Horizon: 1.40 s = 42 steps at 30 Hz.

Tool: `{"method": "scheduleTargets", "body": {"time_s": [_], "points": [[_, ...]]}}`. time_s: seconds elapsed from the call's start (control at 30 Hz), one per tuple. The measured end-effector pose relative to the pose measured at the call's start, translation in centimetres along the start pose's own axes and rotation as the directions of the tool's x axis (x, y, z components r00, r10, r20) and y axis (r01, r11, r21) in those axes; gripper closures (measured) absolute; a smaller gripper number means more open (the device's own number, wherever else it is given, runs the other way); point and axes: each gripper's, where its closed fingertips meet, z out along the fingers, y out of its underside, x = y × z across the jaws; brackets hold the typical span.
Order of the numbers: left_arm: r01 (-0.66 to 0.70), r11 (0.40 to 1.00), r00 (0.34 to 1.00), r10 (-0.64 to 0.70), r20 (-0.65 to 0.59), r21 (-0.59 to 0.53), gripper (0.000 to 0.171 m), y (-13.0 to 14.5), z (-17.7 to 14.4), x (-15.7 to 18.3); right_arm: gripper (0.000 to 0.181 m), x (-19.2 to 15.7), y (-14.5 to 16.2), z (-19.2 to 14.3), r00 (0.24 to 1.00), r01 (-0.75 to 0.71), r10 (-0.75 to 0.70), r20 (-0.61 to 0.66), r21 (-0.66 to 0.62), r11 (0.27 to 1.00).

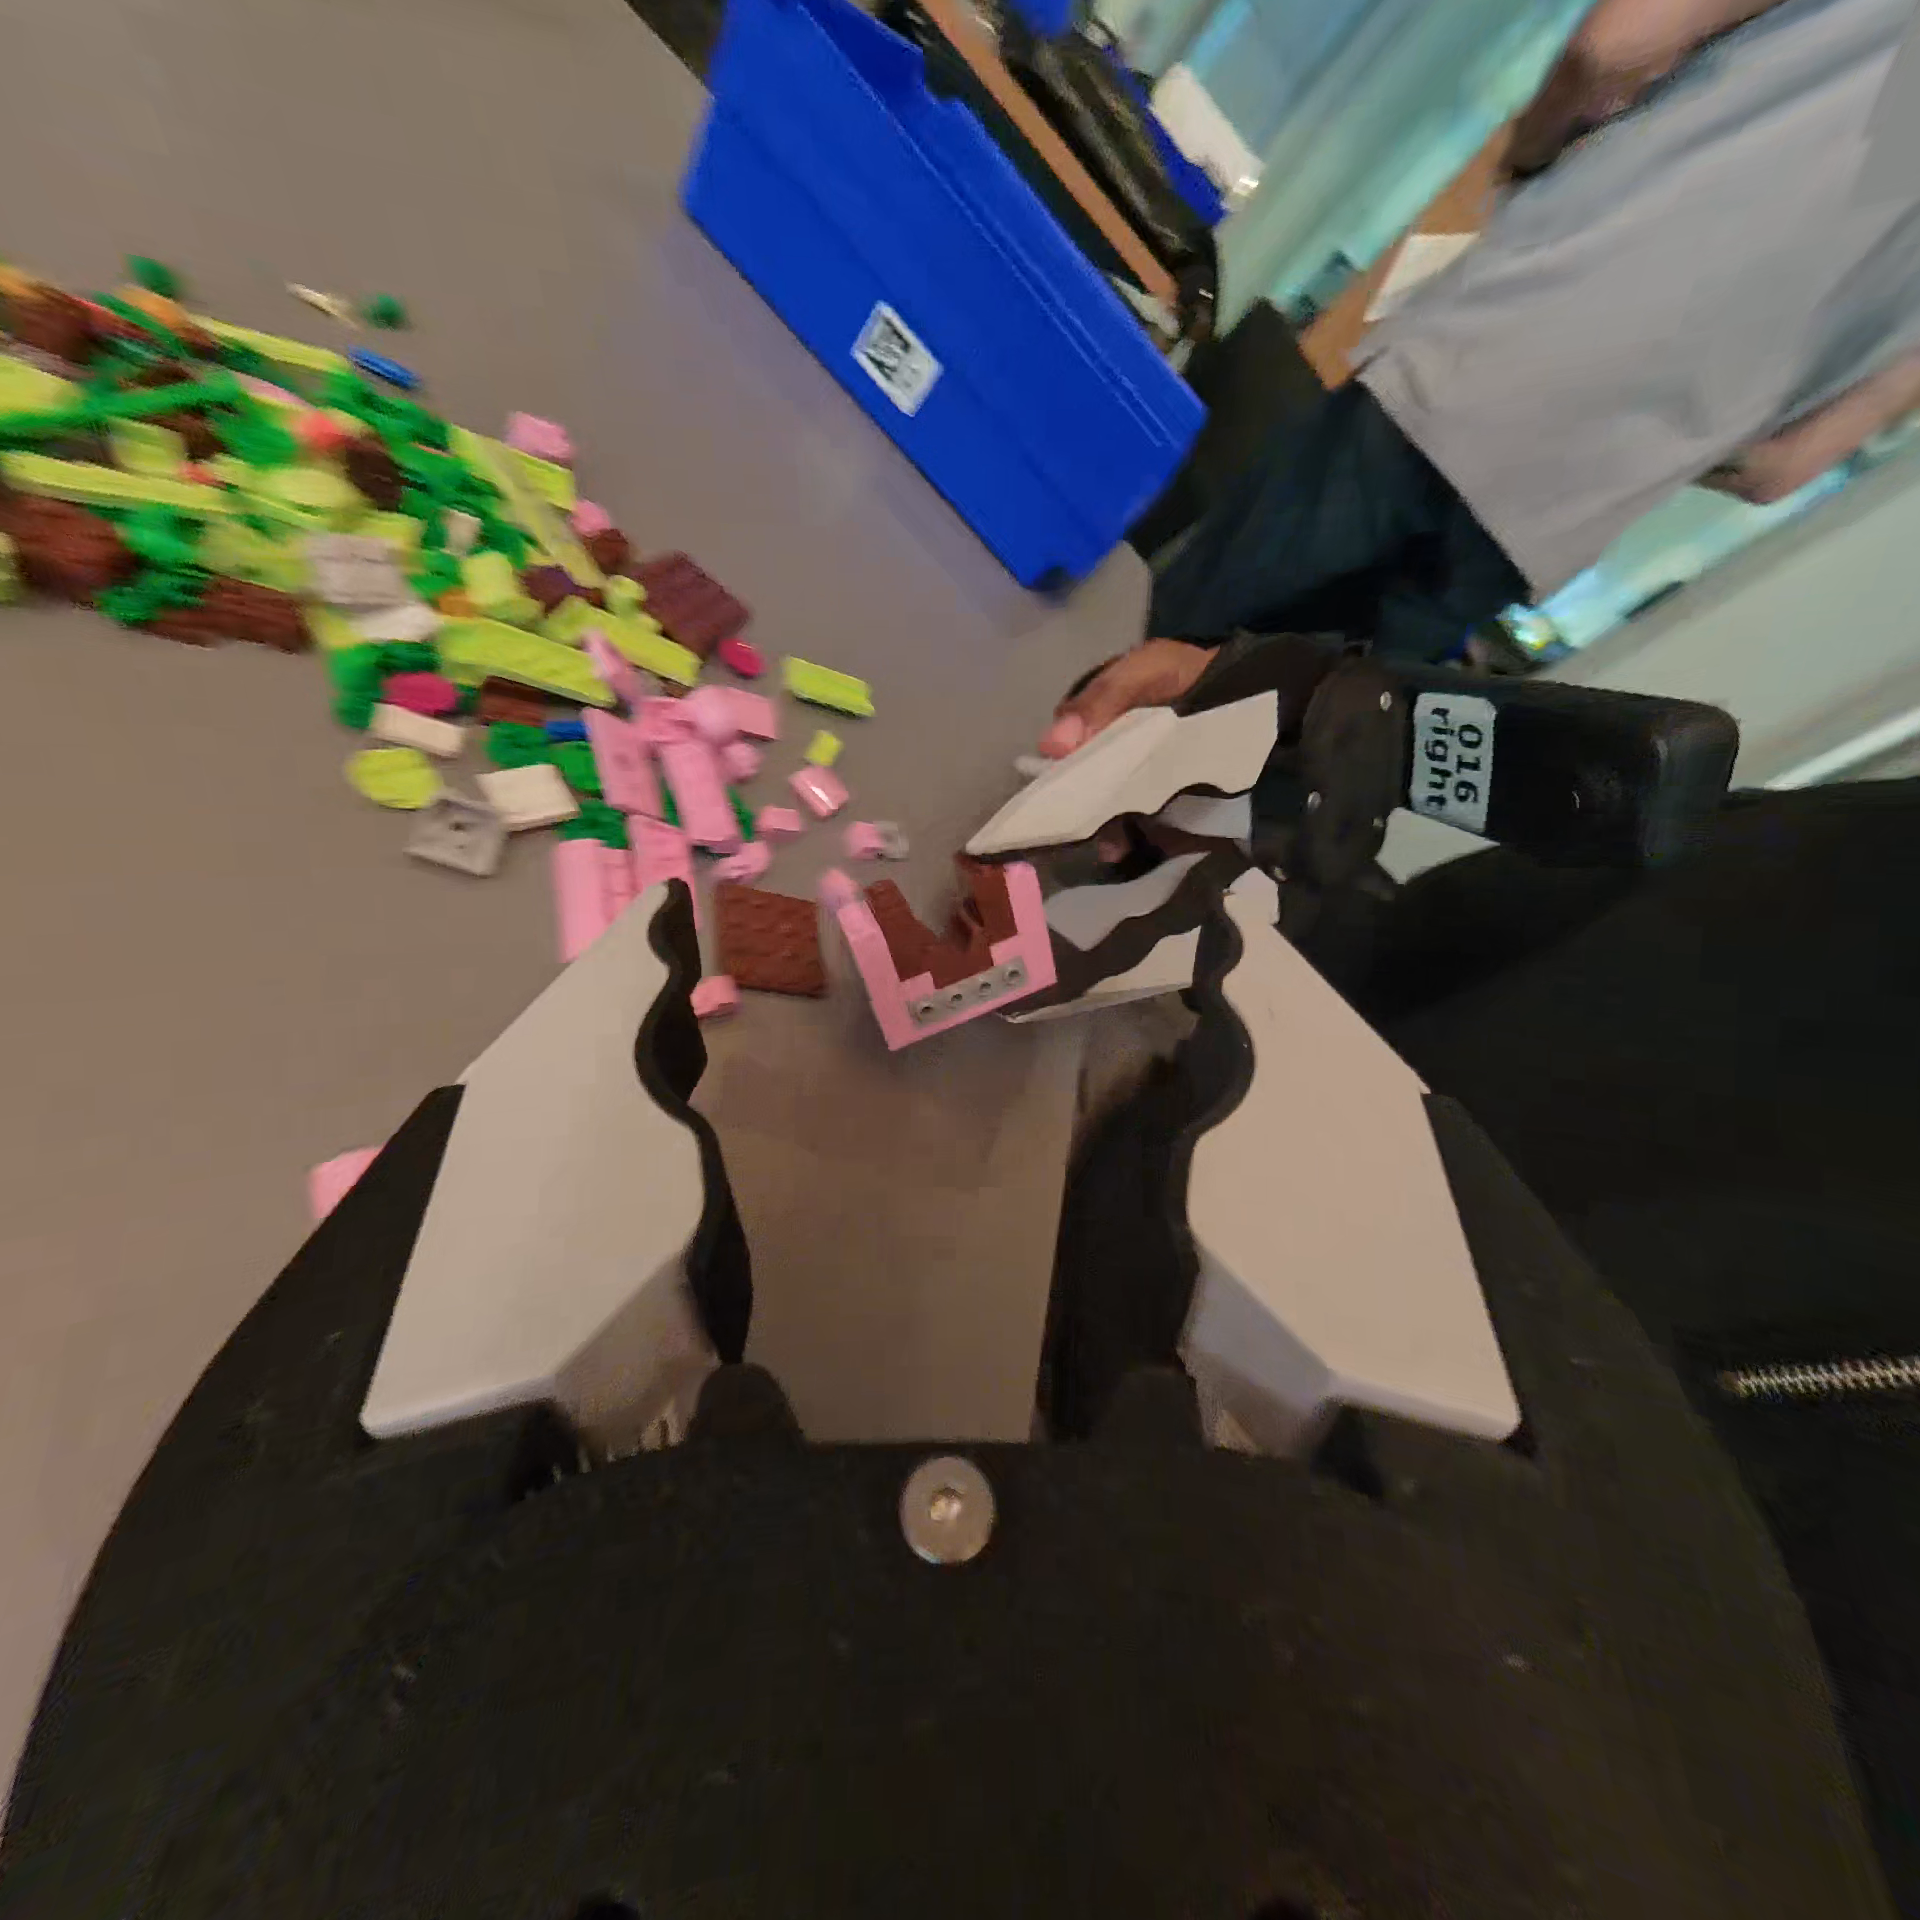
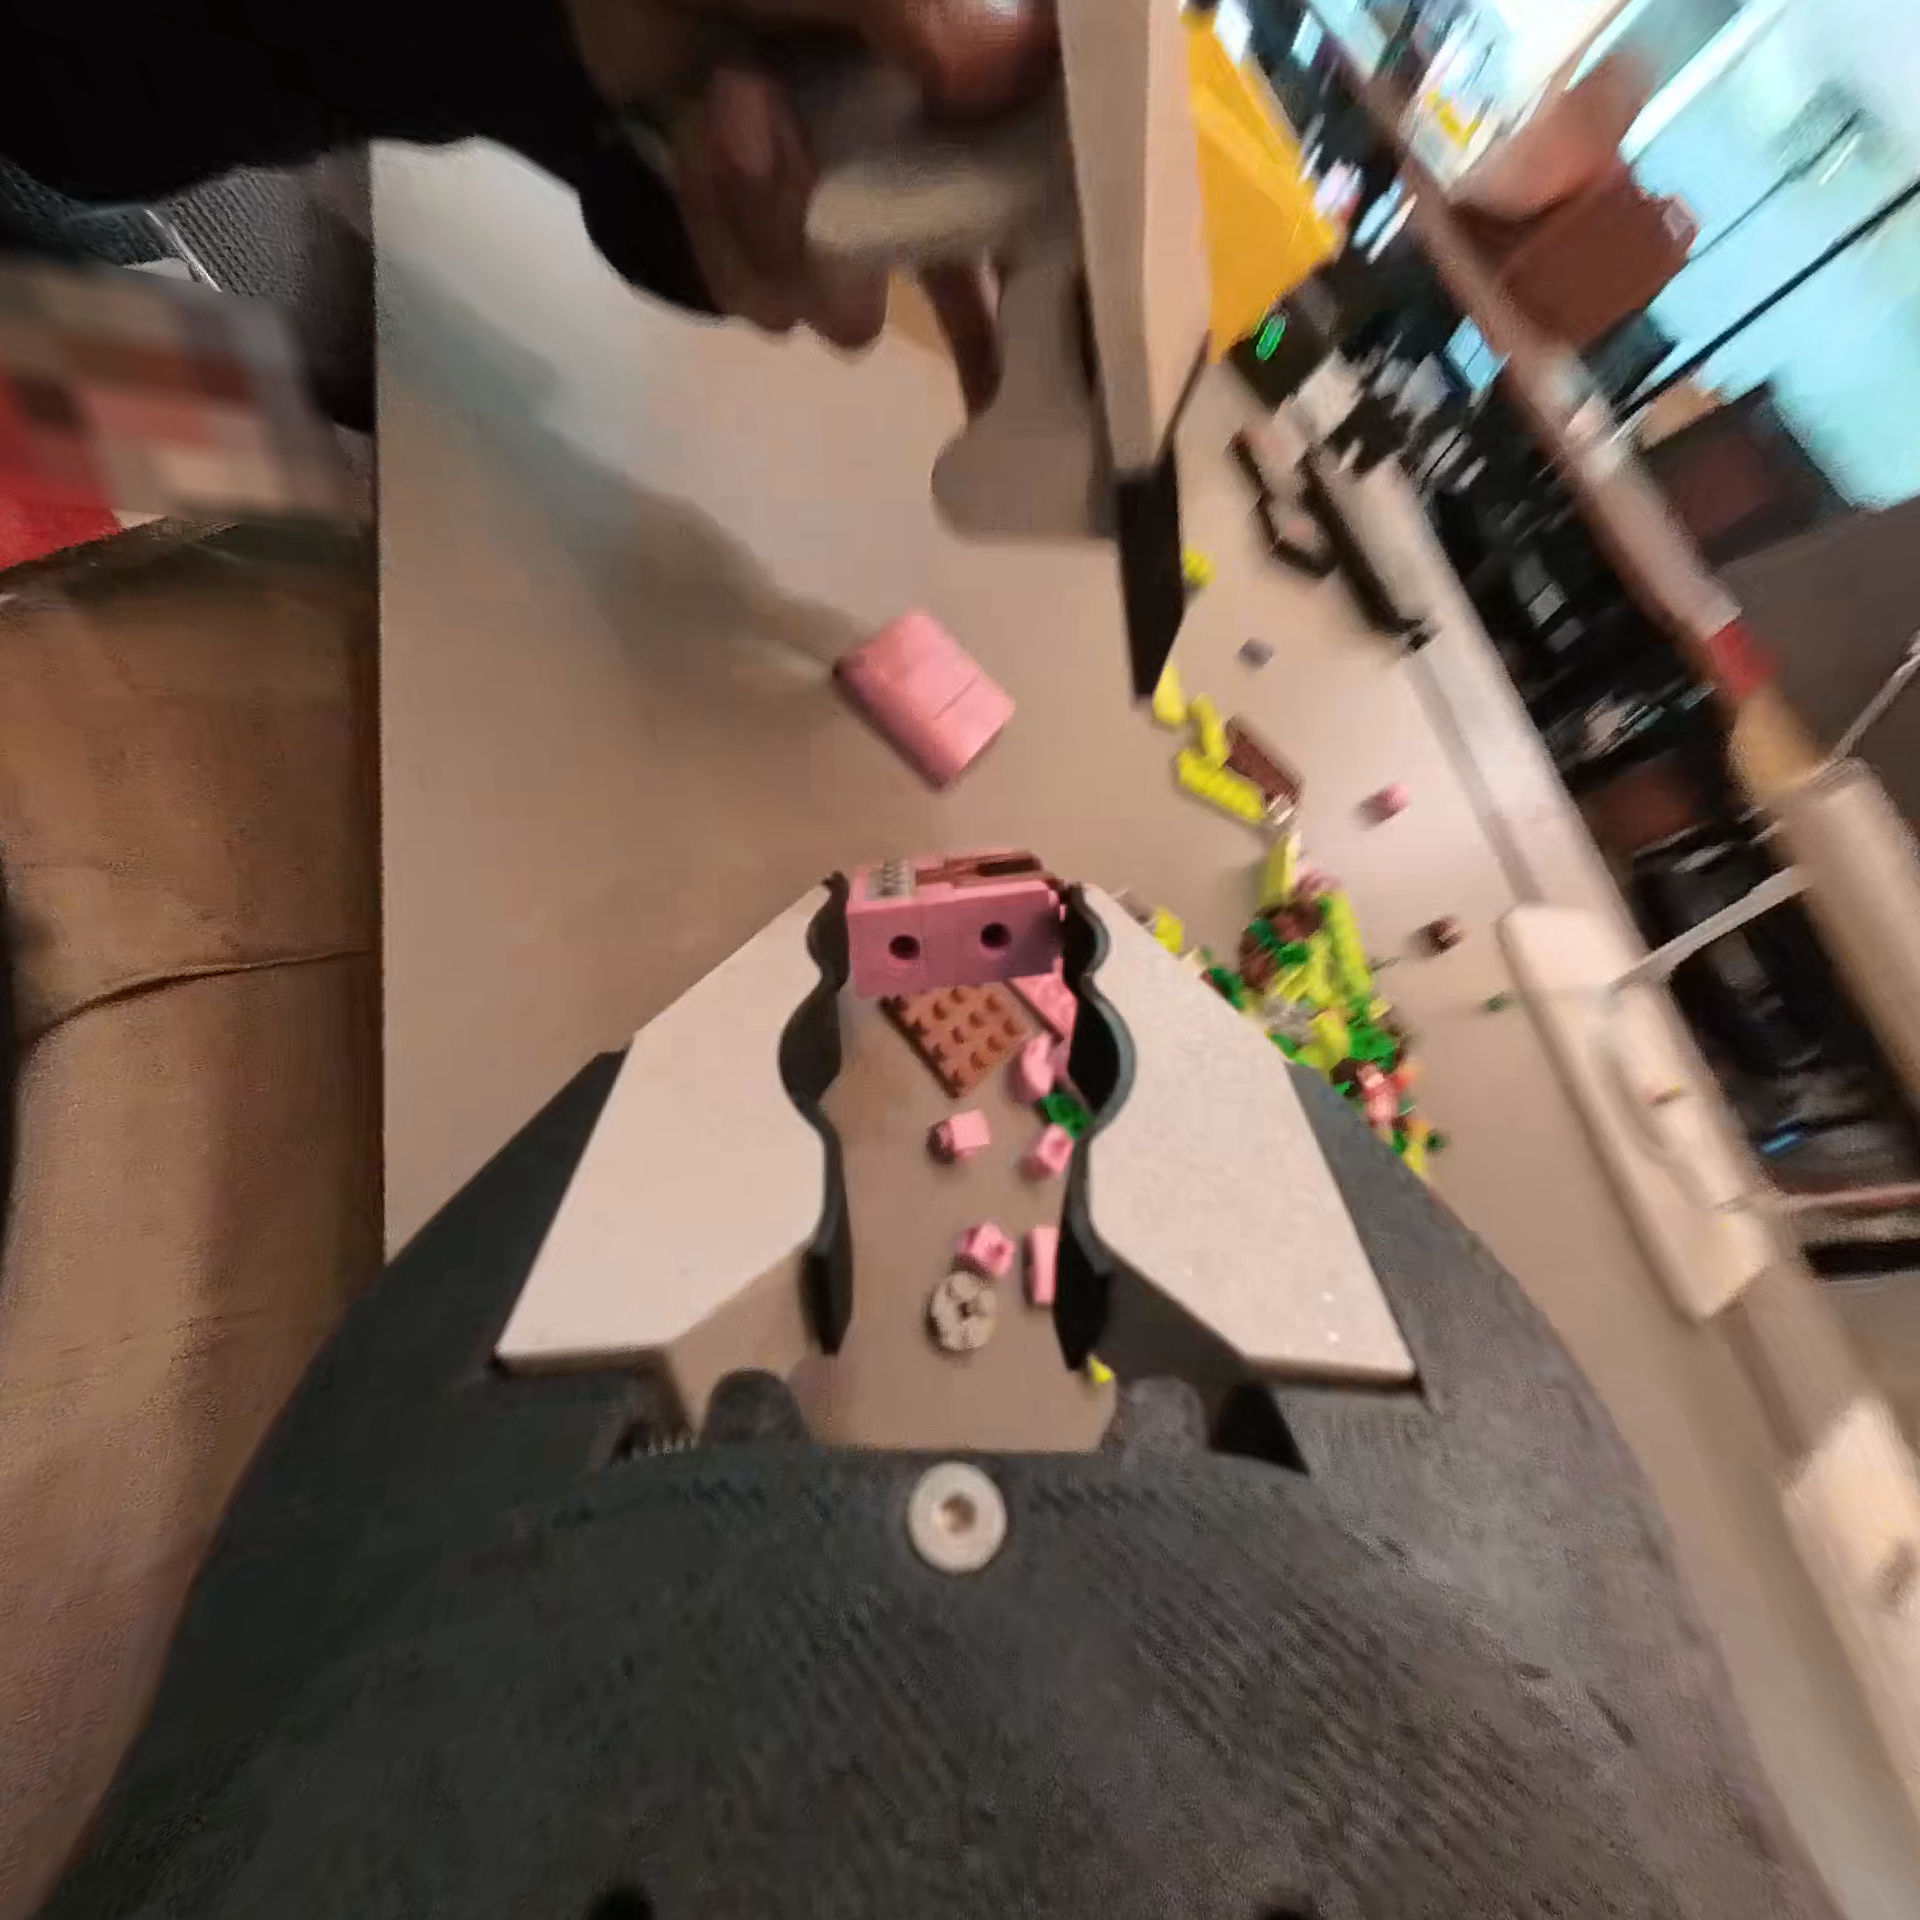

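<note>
The right gripper [image 2: 956, 914] clamped a pink-and-brown brick assembly [image 2: 951, 930] (tilted, long axis crosswise); the left gripper [image 1: 940, 914] gaped empty.

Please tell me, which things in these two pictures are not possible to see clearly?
- Right wrist view: the hand at the top is smeared by motion blur.
- Left wrist view: the far brick pile is blurred; single pieces cannot be told apart.
- Left wrist view: the blue bin shows only its outside; contents hidden by its wall.
</note>
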Motion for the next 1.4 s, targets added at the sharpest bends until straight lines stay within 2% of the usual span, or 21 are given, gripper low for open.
{"method": "scheduleTargets", "body": {"time_s": [0.07,0.13,0.17,0.23,0.3,0.33,0.37,0.4,0.43,0.5,0.57,0.63,0.7,0.77,0.87,1.03,1.13,1.3,1.4], "points": [[0.032,0.999,0.997,-0.034,-0.069,-0.026,0.078,0.9,1.5,0.3,0.143,0.0,-1.1,-0.5,0.998,0.062,-0.06,-0.032,0.059,0.996],[0.079,0.996,0.974,-0.087,-0.211,-0.046,0.078,1.5,2.5,1.8,0.143,-0.1,-2.1,-0.9,0.996,0.078,-0.074,-0.043,0.105,0.991],[0.116,0.992,0.945,-0.126,-0.302,-0.049,0.079,1.6,2.6,2.8,0.143,-0.1,-2.7,-1.3,0.996,0.082,-0.076,-0.047,0.139,0.987],[0.199,0.978,0.824,-0.197,-0.531,-0.055,0.081,1.0,1.9,5.6,0.143,0.0,-4.2,-2.1,0.997,0.061,-0.052,-0.048,0.218,0.974],[0.239,0.969,0.73,-0.218,-0.647,-0.057,0.104,0.6,1.4,7.1,0.143,0.3,-5.7,-3.1,1.0,0.004,0.005,-0.026,0.309,0.951],[0.227,0.972,0.724,-0.21,-0.657,-0.061,0.114,0.8,1.6,7.4,0.143,0.5,-6.4,-3.5,0.999,-0.029,0.036,-0.015,0.349,0.937],[0.2,0.978,0.734,-0.188,-0.653,-0.057,0.126,1.0,1.8,7.5,0.143,0.6,-6.8,-3.9,0.998,-0.058,0.063,-0.002,0.381,0.923],[0.165,0.986,0.74,-0.144,-0.657,-0.029,0.149,1.0,1.8,7.8,0.143,0.8,-7.0,-4.1,0.996,-0.084,0.088,0.009,0.399,0.913],[0.161,0.987,0.742,-0.114,-0.66,0.011,0.158,0.5,1.6,7.9,0.143,1.1,-6.9,-4.1,0.993,-0.113,0.117,0.016,0.403,0.908],[0.134,0.99,0.788,-0.076,-0.611,0.05,0.158,0.2,1.7,7.2,0.144,1.6,-6.6,-4.1,0.979,-0.202,0.197,0.056,0.411,0.889],[0.1,0.989,0.826,-0.021,-0.564,0.11,0.159,-0.3,1.5,6.5,0.143,2.6,-6.6,-4.7,0.936,-0.349,0.325,0.134,0.454,0.82],[0.102,0.982,0.828,0.004,-0.56,0.158,0.158,-1.0,0.9,6.3,0.148,4.0,-6.4,-5.5,0.859,-0.508,0.461,0.223,0.484,0.713],[0.078,0.98,0.848,0.032,-0.529,0.184,0.159,-1.3,0.8,5.9,0.155,5.0,-5.7,-5.7,0.764,-0.642,0.563,0.315,0.458,0.615],[0.019,0.982,0.876,0.074,-0.476,0.188,0.158,-0.9,1.3,5.5,0.149,4.9,-4.9,-5.1,0.685,-0.728,0.621,0.382,0.401,0.556],[-0.044,0.981,0.893,0.122,-0.432,0.187,0.158,-0.5,1.8,5.5,0.149,4.4,-4.2,-4.0,0.624,-0.781,0.663,0.413,0.343,0.522],[-0.076,0.986,0.918,0.127,-0.375,0.15,0.158,0.0,2.7,5.0,0.154,4.2,-4.2,-3.7,0.486,-0.874,0.705,0.516,0.281,0.396],[-0.063,0.99,0.923,0.106,-0.371,0.126,0.158,0.3,3.1,4.8,0.169,3.9,-3.8,-3.6,0.462,-0.887,0.708,0.534,0.252,0.388],[-0.032,0.995,0.93,0.065,-0.362,0.097,0.157,0.6,3.8,4.7,0.169,3.8,-3.1,-3.7,0.41,-0.91,0.724,0.555,0.197,0.364],[-0.006,0.998,0.933,0.031,-0.357,0.07,0.157,0.9,4.2,4.5,0.169,4.1,-2.8,-3.7,0.36,-0.933,0.735,0.575,0.195,0.304]]}}
